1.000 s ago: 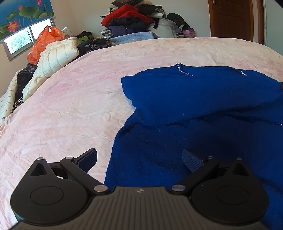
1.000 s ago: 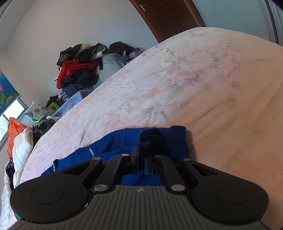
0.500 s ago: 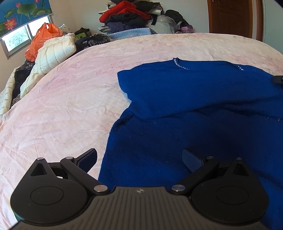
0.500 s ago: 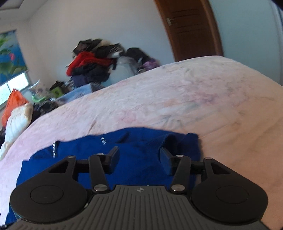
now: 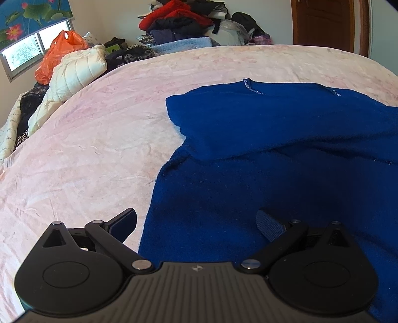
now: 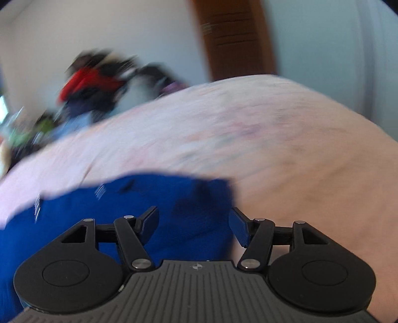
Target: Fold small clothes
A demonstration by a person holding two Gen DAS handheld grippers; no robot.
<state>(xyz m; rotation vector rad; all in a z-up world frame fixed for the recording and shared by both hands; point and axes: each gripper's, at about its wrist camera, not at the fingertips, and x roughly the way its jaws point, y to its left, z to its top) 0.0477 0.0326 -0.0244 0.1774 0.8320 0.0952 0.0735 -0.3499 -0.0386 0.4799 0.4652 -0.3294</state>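
Item: deep blue knitted sweater [image 5: 286,154] with a beaded neckline, lying flat on the pale pink patterned bedspread [image 5: 94,139]. One sleeve is folded across its chest, ahead of my left gripper [image 5: 196,223].

Left gripper: jaws spread wide, nothing between them; left finger over bare bedspread, right finger over blue knit, the sweater's side edge running between.

Right gripper [image 6: 194,223]: jaws have just been opening and now stand apart, nothing pinched; the sweater's [image 6: 149,198] cuffed sleeve end lies loose just ahead, between the fingers. View blurred.

Beyond my tools, far side of the bed: heap of red and dark clothes [image 5: 184,22], cream quilted jacket [image 5: 74,72], orange plastic bag [image 5: 59,54], brown wooden door [image 5: 325,24].
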